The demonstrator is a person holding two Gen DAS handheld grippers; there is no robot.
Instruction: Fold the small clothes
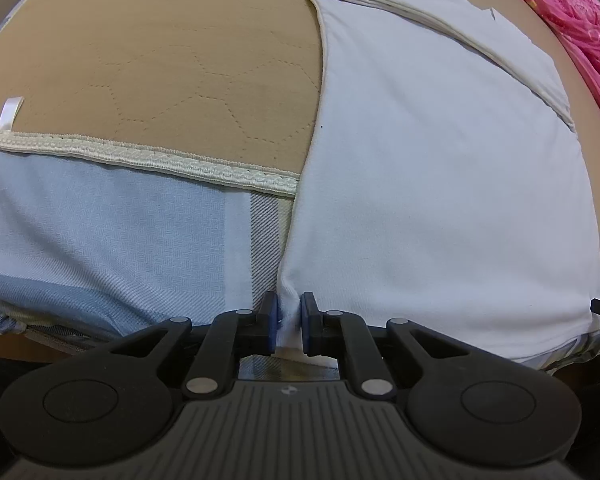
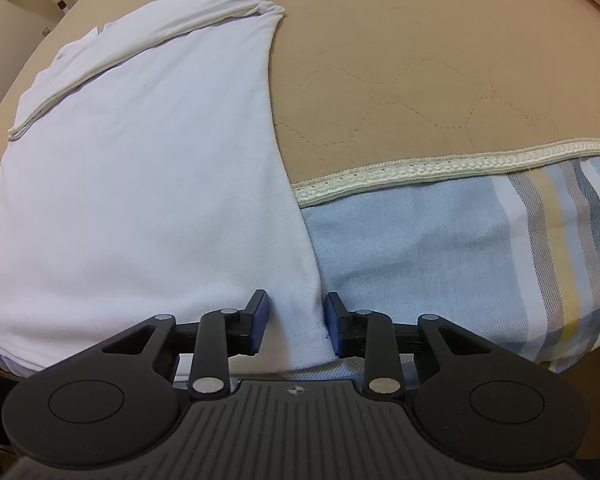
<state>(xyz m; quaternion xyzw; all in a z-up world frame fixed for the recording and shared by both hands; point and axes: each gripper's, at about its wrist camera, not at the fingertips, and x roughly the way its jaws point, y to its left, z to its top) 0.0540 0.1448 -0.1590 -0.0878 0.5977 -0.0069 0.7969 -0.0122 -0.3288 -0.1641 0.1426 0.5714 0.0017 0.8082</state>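
So left claw (image 1: 288, 322) is clamped on the white shirt (image 1: 440, 184) hem corner; right claw (image 2: 296, 320) is spread around its corner, so clench before lifting evenly.

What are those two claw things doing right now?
Left gripper: shut on the white garment corner.
Right gripper: open, fingers either side of the garment's other corner.
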